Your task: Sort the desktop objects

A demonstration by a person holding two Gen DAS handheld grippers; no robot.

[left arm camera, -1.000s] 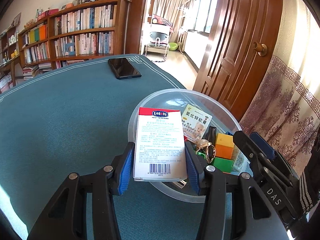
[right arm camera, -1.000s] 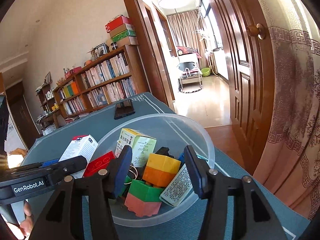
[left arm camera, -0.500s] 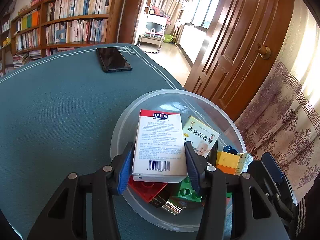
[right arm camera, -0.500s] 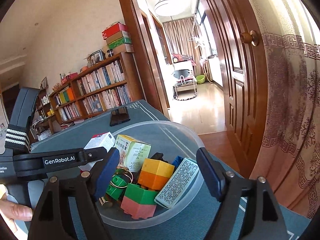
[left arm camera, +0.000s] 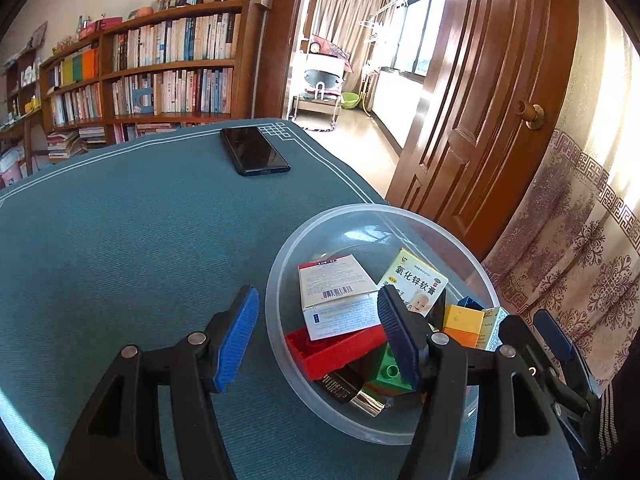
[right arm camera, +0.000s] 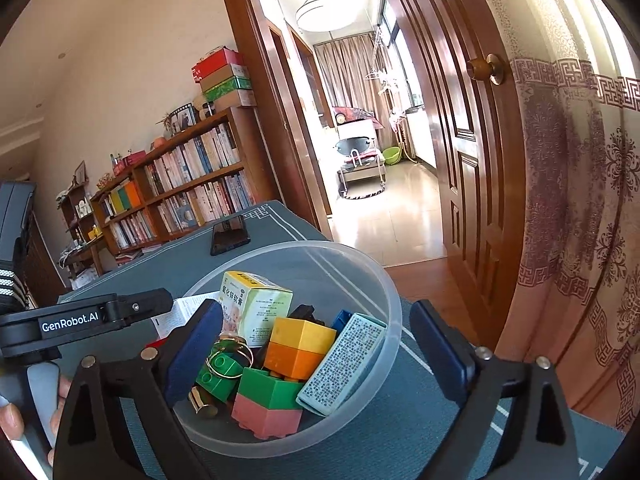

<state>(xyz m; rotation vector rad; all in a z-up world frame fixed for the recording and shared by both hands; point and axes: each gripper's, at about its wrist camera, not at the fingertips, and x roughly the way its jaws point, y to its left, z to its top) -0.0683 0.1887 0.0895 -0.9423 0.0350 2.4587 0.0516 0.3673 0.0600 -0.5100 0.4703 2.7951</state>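
Left wrist view shows the left gripper (left arm camera: 318, 334) with its blue pads spread apart and nothing between them; its jaws have just been opening. Its left pad hangs over the bare green tablecloth (left arm camera: 120, 248), its right pad over the inside of the clear plastic bowl (left arm camera: 276, 276). In the bowl lies the white box (left arm camera: 340, 300), free of the pads, tilted, with a red band on top, a barcode and small print too fine to read. It rests on a red brick (left arm camera: 332, 350). Just to the right is a yellow-green carton (left arm camera: 416, 282) with large Chinese characters and a picture of a baby. A black phone (left arm camera: 254, 151) lies near the far edge of the table, well apart from the bowl. Between them the cloth is open. The bowl stands near the right edge of the table, beside the wooden door (left arm camera: 480, 120).

Right wrist view shows, at the left, the arm of the other tool with the words "GenRobot.AI" in white, and part of a hand (right arm camera: 12, 420) under it. The right gripper (right arm camera: 316, 356) stands wide, released, and its jaws have just been opening; the pads are on both sides of the bowl (right arm camera: 384, 280) and I cannot tell whether they touch the rim. Inside are stacked bricks (right arm camera: 296, 364) and a pale blue box (right arm camera: 340, 364) covered with dense tiny print.
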